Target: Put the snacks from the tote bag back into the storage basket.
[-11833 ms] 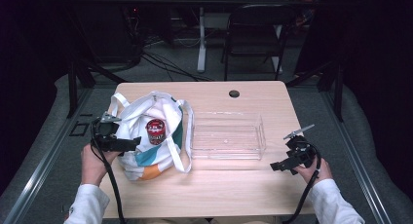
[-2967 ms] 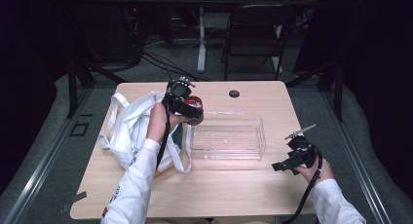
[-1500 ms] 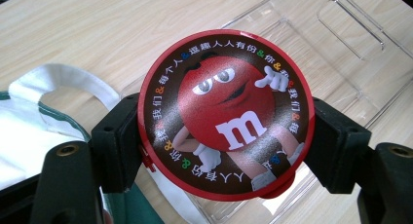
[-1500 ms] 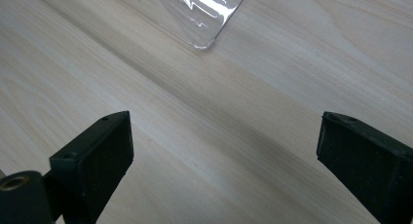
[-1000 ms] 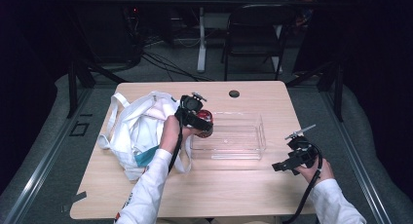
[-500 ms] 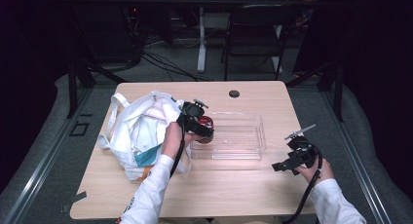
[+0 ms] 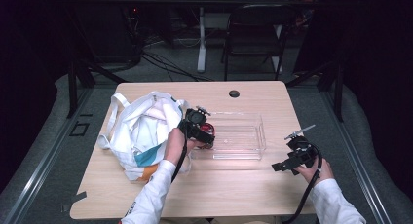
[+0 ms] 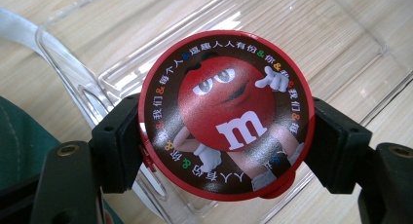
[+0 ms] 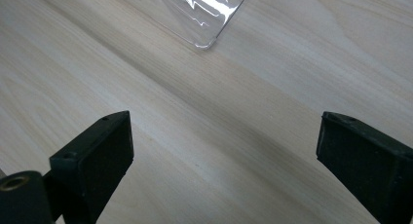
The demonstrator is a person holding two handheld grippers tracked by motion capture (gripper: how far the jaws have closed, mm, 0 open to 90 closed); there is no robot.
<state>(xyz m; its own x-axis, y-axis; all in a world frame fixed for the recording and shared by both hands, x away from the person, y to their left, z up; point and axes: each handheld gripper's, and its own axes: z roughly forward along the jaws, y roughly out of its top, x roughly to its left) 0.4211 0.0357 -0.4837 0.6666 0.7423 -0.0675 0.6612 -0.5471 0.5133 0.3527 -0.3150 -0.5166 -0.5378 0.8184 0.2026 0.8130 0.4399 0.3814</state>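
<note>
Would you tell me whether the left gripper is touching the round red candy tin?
Touching: the left gripper view shows the left gripper with both black jaws pressed against the tin's sides.

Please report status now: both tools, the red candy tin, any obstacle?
Left tool shut on round red candy tin, over clear plastic tray. Right tool open, empty. Nothing blocking.

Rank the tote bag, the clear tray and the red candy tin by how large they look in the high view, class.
1. tote bag, largest.
2. clear tray, somewhat smaller in spread.
3. red candy tin, far the smallest, partly hidden by the left gripper holding it over the tray's left end.
</note>
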